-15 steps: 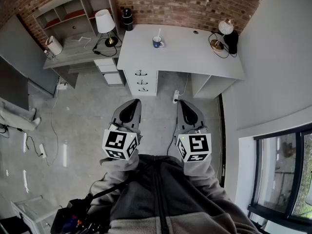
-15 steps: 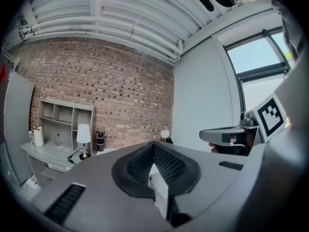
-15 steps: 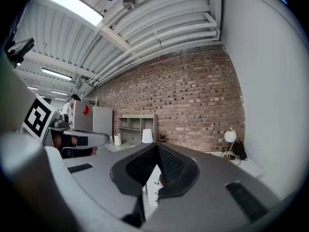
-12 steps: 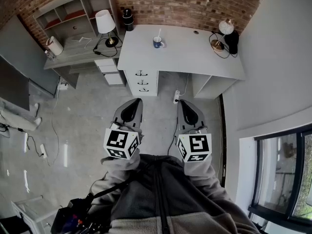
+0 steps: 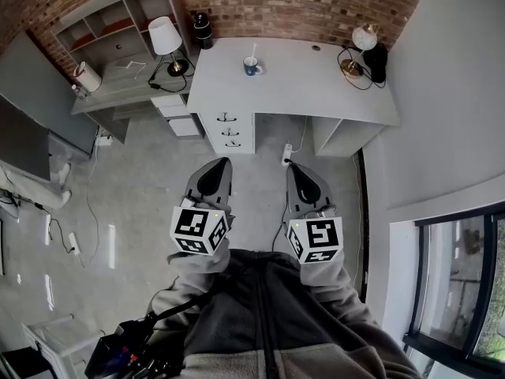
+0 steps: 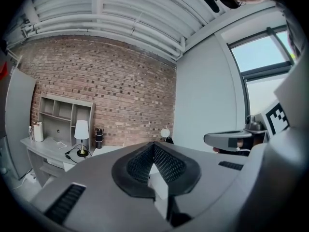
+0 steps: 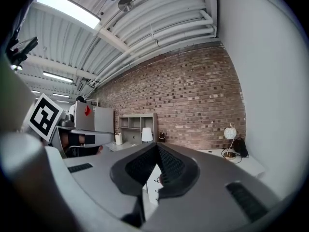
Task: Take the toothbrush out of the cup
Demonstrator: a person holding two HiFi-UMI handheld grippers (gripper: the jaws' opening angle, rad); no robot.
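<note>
Two grippers in your hands, low, close to your body, over grey floor (image 5: 142, 196).
Your left gripper (image 5: 214, 166): jaws pressed together, nothing between.
Your right gripper (image 5: 296, 169): same, jaws squeezed together, nothing held.
Blue cup (image 5: 252, 67) sits far ahead on white desk (image 5: 316, 85), near brick wall (image 5: 300, 6).
Toothbrush (image 5: 254, 53) sticks up out of cup.
Both grippers well apart from cup.
White lamp (image 5: 164, 36) stands left of desk.

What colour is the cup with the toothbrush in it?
Blue. The cup shows best in the head view, though it is small there.
</note>
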